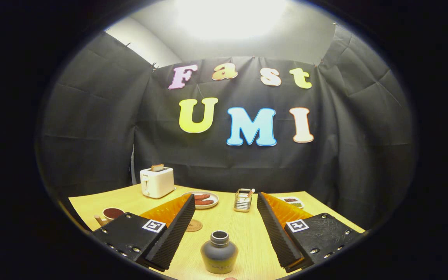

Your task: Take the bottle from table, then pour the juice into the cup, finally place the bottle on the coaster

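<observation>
A small dark grey bottle with an open round mouth stands upright on the wooden table, between my two fingers. My gripper is open, its ribbed black fingers spread wide on either side of the bottle, not touching it. A round brown coaster lies on the table beyond the bottle, partly hidden behind the left finger. A cup with a dark inside and a handle stands to the left, beyond the left finger's base.
A white toaster stands at the table's far left. A plate with reddish food lies behind the left fingertip. A small wire rack sits at the far middle, a small dish at the far right.
</observation>
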Demonstrator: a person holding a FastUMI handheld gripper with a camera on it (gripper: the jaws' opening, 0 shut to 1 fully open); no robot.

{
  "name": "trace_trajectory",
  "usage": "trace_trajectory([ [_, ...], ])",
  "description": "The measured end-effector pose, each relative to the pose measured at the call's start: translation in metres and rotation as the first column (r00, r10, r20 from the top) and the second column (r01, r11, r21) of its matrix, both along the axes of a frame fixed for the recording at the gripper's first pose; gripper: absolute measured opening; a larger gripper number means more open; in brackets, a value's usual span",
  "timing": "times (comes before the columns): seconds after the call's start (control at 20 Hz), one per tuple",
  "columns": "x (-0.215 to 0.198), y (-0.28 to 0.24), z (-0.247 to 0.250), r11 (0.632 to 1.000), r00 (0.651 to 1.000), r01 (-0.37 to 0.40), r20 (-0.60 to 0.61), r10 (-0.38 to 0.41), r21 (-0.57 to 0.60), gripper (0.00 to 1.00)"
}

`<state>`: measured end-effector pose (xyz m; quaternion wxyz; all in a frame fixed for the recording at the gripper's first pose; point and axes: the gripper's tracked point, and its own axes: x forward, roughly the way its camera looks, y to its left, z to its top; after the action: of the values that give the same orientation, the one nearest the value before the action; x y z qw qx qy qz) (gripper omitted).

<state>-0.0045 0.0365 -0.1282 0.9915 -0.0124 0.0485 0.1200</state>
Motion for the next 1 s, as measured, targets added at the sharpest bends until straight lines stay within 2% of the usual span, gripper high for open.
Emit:
trace_trajectory([
  [0.5, -0.006, 0.002, -0.076, 0.999, 0.988, -0.044, -0.149, 0.038, -0.033, 0.98],
  [1.0, -0.014, 0.003, -0.138, 0.998, 0.959, -0.047, -0.283, 0.031, -0.048, 0.98],
])
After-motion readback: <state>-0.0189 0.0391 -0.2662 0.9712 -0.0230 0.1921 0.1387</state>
